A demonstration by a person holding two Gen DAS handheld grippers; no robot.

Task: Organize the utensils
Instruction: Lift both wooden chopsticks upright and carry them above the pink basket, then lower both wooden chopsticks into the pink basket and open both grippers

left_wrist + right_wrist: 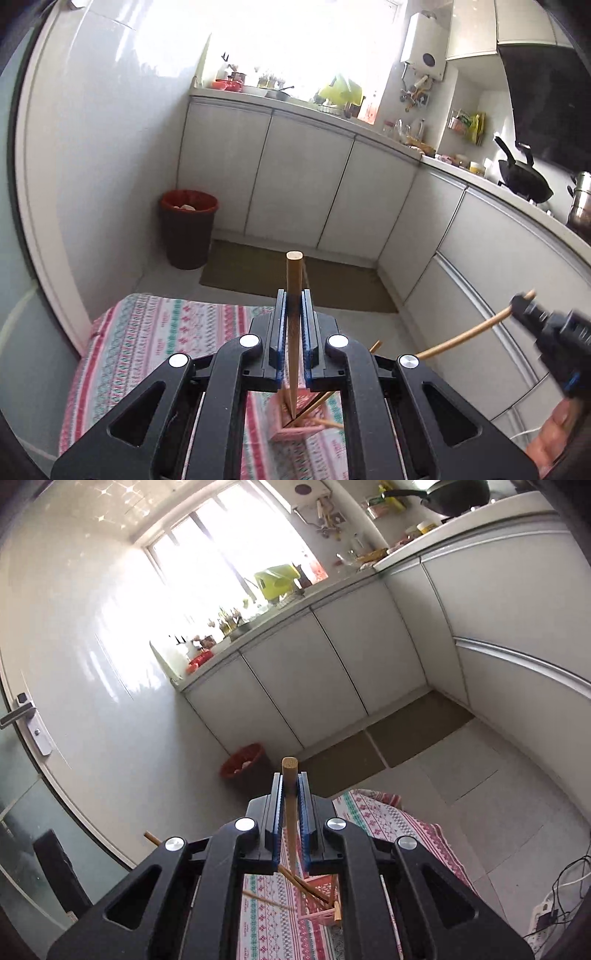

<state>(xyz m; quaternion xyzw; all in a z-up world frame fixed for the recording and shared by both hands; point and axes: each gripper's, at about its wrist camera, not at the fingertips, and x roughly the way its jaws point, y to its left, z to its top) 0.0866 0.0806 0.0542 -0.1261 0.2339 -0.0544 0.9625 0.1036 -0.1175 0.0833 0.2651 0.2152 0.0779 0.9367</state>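
My left gripper (pixel 294 297) is shut on a wooden chopstick (pixel 294 266) that stands nearly upright. Its thin end points down into a pink holder box (pixel 295 430) on the patterned tablecloth (pixel 147 332). A few more chopsticks (pixel 314 406) lean in that box. At the right of the left wrist view, the right gripper (pixel 521 304) carries a second chopstick (pixel 461 338), held above the table. In the right wrist view, my right gripper (pixel 290 781) is shut on that chopstick (pixel 290 766), over the pink holder (pixel 321 908). One loose chopstick (pixel 266 901) lies on the cloth.
A red waste bin (pixel 188 225) stands on the floor by the wall. White cabinets (pixel 295 177) run along the back and right, with a brown mat (pixel 258 273) before them. A power strip with cables (pixel 550 919) lies on the floor to the right. A hand (pixel 554 439) shows low right.
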